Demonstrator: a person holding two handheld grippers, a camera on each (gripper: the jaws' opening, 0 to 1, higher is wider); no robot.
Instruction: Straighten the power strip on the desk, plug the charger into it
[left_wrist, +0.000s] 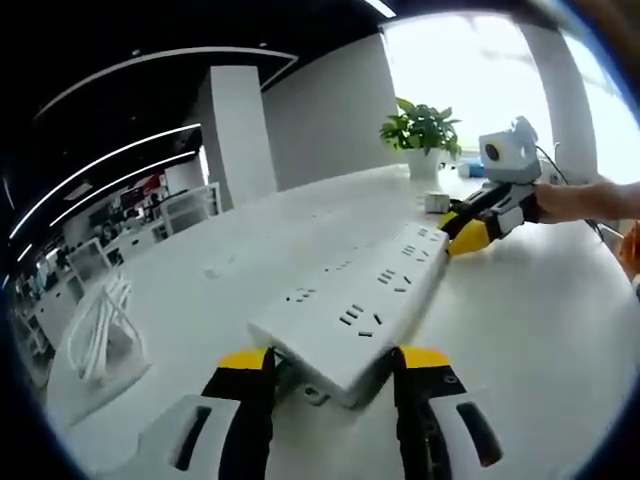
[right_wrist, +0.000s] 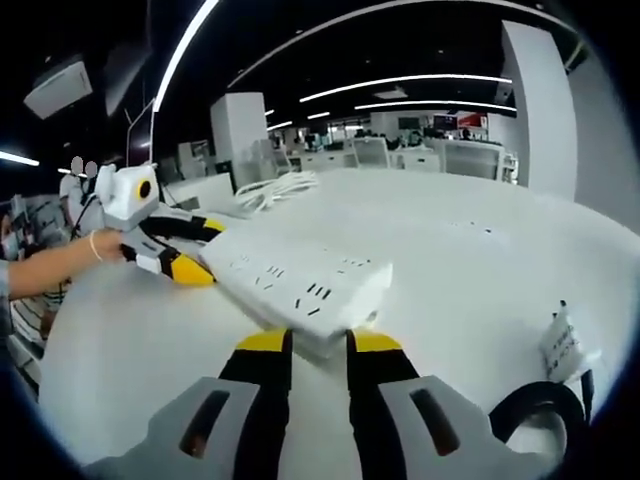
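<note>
In the left gripper view, the left claw (left_wrist: 333, 362) sits at 6 o'clock with its yellow-tipped jaws on either side of the near end of the long white plastic power strip (left_wrist: 355, 305), apparently holding it, and the strip looks raised a little off the white surface (left_wrist: 540, 330). The strip runs toward 1 o'clock, where the right claw (left_wrist: 462, 232) meets its far end. In the right gripper view that claw (right_wrist: 318, 342) is narrowed on the strip's end at 6 o'clock, and the small white charger (right_wrist: 563, 343) with its black cable (right_wrist: 535, 405) lies on the surface at 4 o'clock, well apart from the strip. Beyond, a coil of white cord (left_wrist: 100, 325) rests at 9 o'clock and a potted green plant (left_wrist: 422, 135) stands at 1 o'clock. With both ends pinched, uneven pulling could twist the strip out of a grip or swing it askew. No brand or writing is legible.
</note>
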